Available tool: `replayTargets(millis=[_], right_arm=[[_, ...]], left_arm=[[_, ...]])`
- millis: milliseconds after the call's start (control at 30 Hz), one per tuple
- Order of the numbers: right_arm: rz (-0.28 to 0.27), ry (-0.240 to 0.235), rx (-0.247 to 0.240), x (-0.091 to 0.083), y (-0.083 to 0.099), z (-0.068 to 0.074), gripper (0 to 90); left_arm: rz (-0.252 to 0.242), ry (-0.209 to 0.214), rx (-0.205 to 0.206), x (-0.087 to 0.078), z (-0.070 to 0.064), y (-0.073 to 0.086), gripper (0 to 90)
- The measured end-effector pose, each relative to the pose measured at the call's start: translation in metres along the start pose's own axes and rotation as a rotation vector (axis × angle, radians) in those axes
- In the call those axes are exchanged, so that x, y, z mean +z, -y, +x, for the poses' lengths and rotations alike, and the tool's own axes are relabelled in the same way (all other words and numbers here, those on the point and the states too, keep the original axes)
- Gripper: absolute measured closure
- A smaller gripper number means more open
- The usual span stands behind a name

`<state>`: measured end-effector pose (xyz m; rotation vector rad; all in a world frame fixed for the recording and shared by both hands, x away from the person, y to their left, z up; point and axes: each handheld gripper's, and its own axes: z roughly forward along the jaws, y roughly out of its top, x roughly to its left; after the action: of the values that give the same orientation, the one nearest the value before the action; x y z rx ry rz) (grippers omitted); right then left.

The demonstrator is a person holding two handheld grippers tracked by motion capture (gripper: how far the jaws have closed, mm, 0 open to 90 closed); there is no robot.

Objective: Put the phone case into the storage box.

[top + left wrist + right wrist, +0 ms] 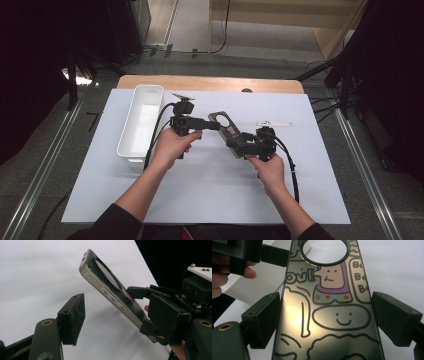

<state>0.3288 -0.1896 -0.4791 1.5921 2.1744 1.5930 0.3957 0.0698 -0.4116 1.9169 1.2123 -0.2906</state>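
Right tongs (239, 141), held in the person's right hand (270, 167): clenched on the lower edges of a clear, glossy phone case with black cartoon drawings and a round camera opening (329, 315), which is lifted off the white-covered desk (210, 190) and tilted. Left tongs (212, 125), in the left hand (172, 145): released, jaws parted, at the upper end of the case; contact cannot be told. Tall white rectangular plastic bin (142, 122): on the desk, left of the case. Small white strip (274, 123): flat on the desk, right of the case.
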Motion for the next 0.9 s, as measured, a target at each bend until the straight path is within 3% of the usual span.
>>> replayTargets(millis=[367,900], right_arm=[[-0.027,-0.012,0.014,-0.001,0.001,0.003,10.9],[-0.051,0.000,0.061,0.003,0.007,0.005,10.9]], left_arm=[[0.032,0.003,-0.080,0.002,0.004,-0.009,30.2],[0.007,-0.009,-0.112,0.009,0.003,-0.022,32.1]])
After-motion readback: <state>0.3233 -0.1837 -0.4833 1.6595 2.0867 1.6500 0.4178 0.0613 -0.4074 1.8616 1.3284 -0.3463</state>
